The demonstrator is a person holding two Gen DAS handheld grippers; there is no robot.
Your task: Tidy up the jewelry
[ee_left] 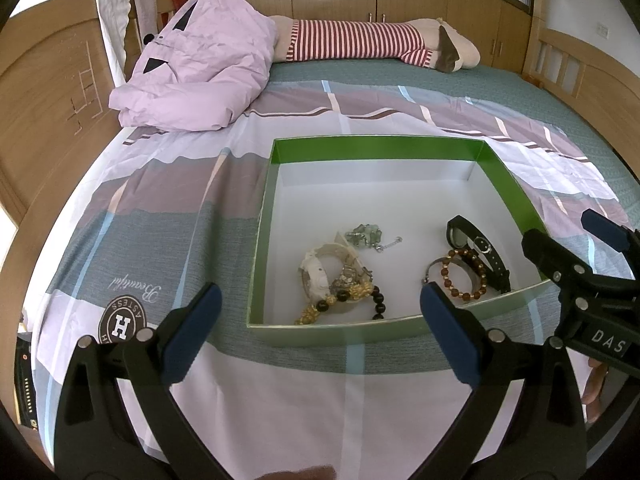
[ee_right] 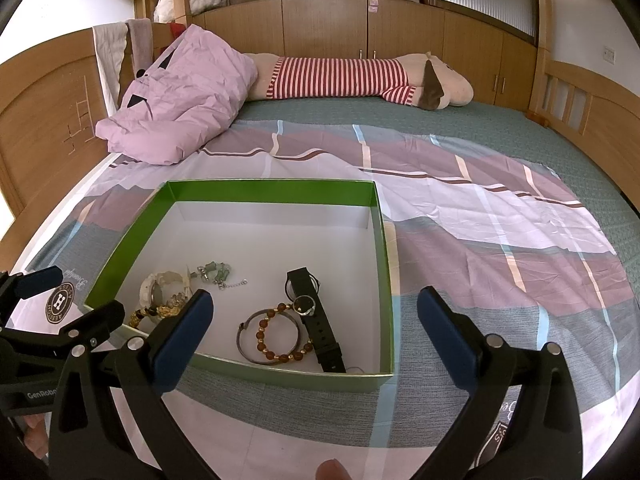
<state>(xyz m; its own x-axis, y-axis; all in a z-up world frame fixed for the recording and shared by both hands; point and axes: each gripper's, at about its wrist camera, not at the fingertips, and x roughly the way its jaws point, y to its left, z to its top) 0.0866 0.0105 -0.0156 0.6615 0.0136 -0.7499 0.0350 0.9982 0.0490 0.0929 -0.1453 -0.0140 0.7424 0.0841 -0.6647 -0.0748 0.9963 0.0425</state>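
A green box [ee_left: 264, 216] [ee_right: 120, 240] with a white floor lies on the bed. In it lie a black watch [ee_left: 486, 254] [ee_right: 320, 320], an amber bead bracelet [ee_left: 464, 276] [ee_right: 280, 336] over a metal bangle [ee_right: 244, 338], a white watch [ee_left: 316, 272] [ee_right: 154, 286], a green stone bracelet [ee_left: 364, 234] [ee_right: 214, 272] and a gold-and-black bead bracelet [ee_left: 344, 300] [ee_right: 150, 313]. My left gripper [ee_left: 320, 334] is open and empty in front of the box. My right gripper [ee_right: 314, 338] is open and empty over the box's near right corner; it also shows in the left wrist view [ee_left: 576, 248].
A patchwork sheet [ee_right: 480, 216] covers the bed. A crumpled lilac duvet [ee_left: 200, 64] and a striped plush bolster [ee_left: 360, 40] lie at the far side. Wooden bed ends [ee_left: 44, 120] and cabinets [ee_right: 400, 28] surround the bed.
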